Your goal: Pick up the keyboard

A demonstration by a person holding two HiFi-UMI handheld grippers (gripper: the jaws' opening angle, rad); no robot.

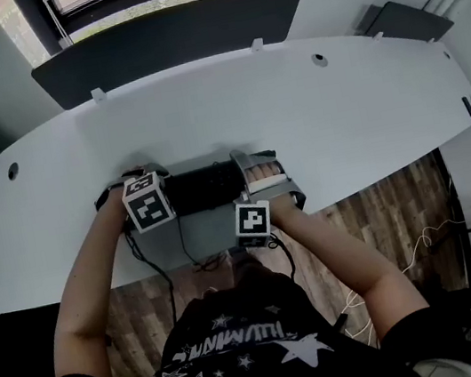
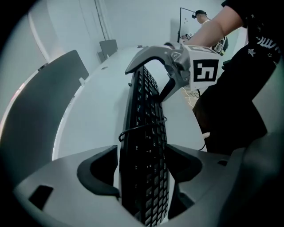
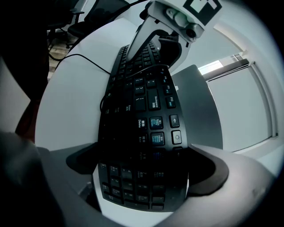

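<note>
Bracketing the keyboard [image 1: 204, 189] at both ends

Lying along the near edge of the white worktop [image 1: 292, 101], roughly midway, black keys up, with a thin cable [image 2: 142, 126] looped across them. Clamped at the number-pad end by the right tongs [image 3: 144, 153], pads against the front and back edges. Straddled at the other end by the left tongs [image 2: 142, 150], spread wide and pointing steeply down, pads just beside the keyboard's edges rather than squeezing them.

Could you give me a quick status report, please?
Left gripper open, straddling black computer keyboard. Right gripper shut on its other end. Keyboard on white table. Thin black cable looped across it.
</note>
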